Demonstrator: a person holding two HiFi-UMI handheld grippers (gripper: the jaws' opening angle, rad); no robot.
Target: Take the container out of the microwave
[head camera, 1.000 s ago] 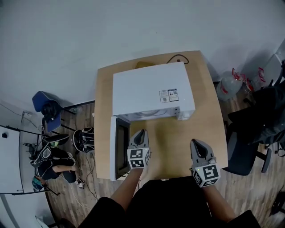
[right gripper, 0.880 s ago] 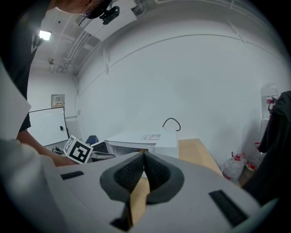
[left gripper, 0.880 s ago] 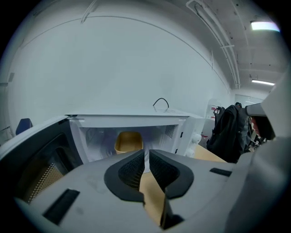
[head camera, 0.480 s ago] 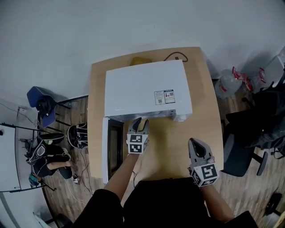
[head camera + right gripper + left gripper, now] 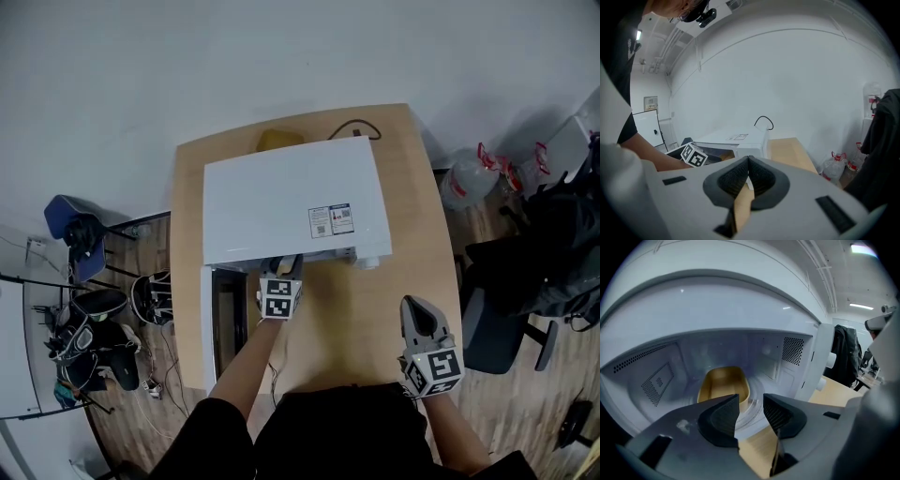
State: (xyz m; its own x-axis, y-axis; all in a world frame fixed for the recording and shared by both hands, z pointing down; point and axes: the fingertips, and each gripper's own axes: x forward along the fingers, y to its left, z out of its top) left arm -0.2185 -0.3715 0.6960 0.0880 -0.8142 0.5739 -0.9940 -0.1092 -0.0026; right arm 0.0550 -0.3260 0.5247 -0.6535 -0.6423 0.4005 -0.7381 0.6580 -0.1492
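The white microwave (image 5: 291, 202) stands on the wooden table (image 5: 412, 253) with its door (image 5: 217, 323) swung open to the left. Inside, a yellow container (image 5: 723, 385) sits on the glass turntable. My left gripper (image 5: 284, 267) is at the mouth of the oven, pointing in at the container; its jaws have just been opening. The left gripper (image 5: 750, 413) is open with nothing between its pads, short of the container. My right gripper (image 5: 418, 309) hangs over the table's front right, shut and empty. In the right gripper view the right gripper (image 5: 748, 164) faces the microwave (image 5: 736, 139) from the side.
A black cable (image 5: 354, 127) and a yellow object (image 5: 279, 139) lie behind the microwave. A blue chair (image 5: 80, 230) and bags stand on the floor at left. At right are a plastic bottle (image 5: 466, 178) and a dark chair (image 5: 525, 281).
My left gripper has moved forward from beside the open door to the oven's mouth, and its jaws have opened. The right gripper has shifted only slightly.
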